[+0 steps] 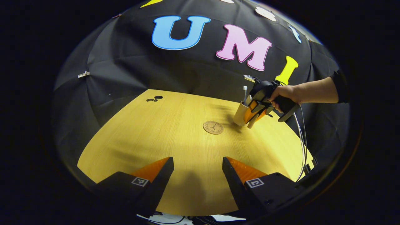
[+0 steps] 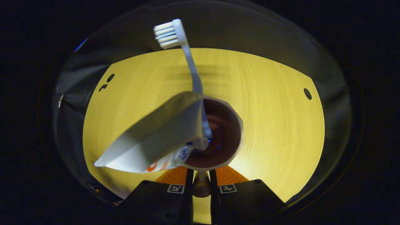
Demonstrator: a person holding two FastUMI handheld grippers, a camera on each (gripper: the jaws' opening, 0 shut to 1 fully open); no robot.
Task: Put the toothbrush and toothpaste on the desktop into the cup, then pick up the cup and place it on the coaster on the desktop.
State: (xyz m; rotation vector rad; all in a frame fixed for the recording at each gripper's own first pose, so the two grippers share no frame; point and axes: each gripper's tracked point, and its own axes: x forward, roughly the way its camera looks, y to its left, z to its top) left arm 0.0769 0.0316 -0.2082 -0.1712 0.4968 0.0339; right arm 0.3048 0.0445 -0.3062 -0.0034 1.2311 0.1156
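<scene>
The right gripper (image 2: 200,179) is pinching the cup (image 2: 218,134) by its near rim at six o'clock. The toothbrush (image 2: 187,56) and toothpaste (image 2: 156,137) are standing inside, so it is probably light but tippy. The left gripper (image 1: 197,175) is hanging open. In the left gripper view, the coaster (image 1: 213,127) is waiting at about eight o'clock from the cup.

The toothpaste (image 2: 156,137) is hiding part of the cup (image 2: 229,131) rim in the right gripper view; the coaster (image 1: 213,127) marking is appearing too small to read.

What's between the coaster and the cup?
Bare desktop in the left gripper view: nothing lies between the coaster and the cup.
</scene>
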